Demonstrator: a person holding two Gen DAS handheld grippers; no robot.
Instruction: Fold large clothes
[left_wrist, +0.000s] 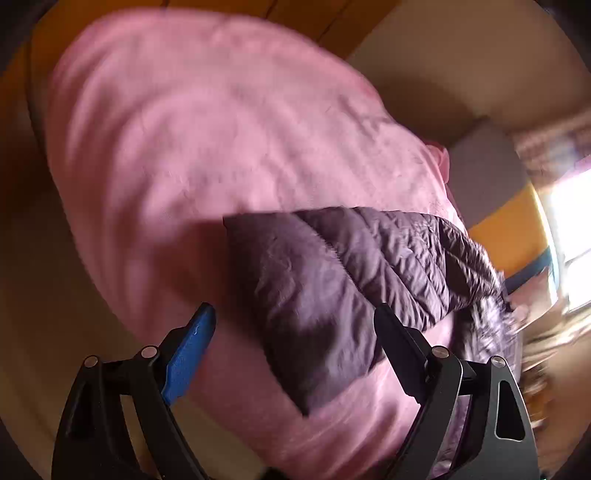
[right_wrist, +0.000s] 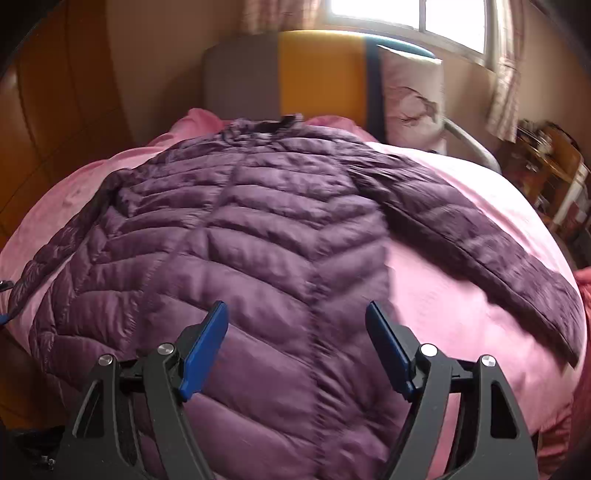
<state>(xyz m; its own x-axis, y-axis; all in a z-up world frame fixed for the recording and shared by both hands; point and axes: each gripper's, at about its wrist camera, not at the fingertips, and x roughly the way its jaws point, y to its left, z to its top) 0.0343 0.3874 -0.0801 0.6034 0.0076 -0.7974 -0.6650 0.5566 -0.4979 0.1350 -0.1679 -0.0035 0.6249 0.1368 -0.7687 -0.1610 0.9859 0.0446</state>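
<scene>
With both sets of fingers spread and empty, the right gripper (right_wrist: 295, 350) and left gripper (left_wrist: 295, 354) hover over a purple quilted jacket (right_wrist: 229, 229) spread on the pink bed (right_wrist: 443, 288); light, soft, likely slippery, it seems best pinched at a sleeve cuff (left_wrist: 258, 258) or hem.

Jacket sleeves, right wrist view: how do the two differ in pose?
The right-hand sleeve stretches straight out from the jacket, lying fully on the pink bedding. The left-hand sleeve stays closer to the body, bent and bunched, its end running off the picture's edge. Both are the same purple quilted fabric, and neither is folded in yet.
</scene>
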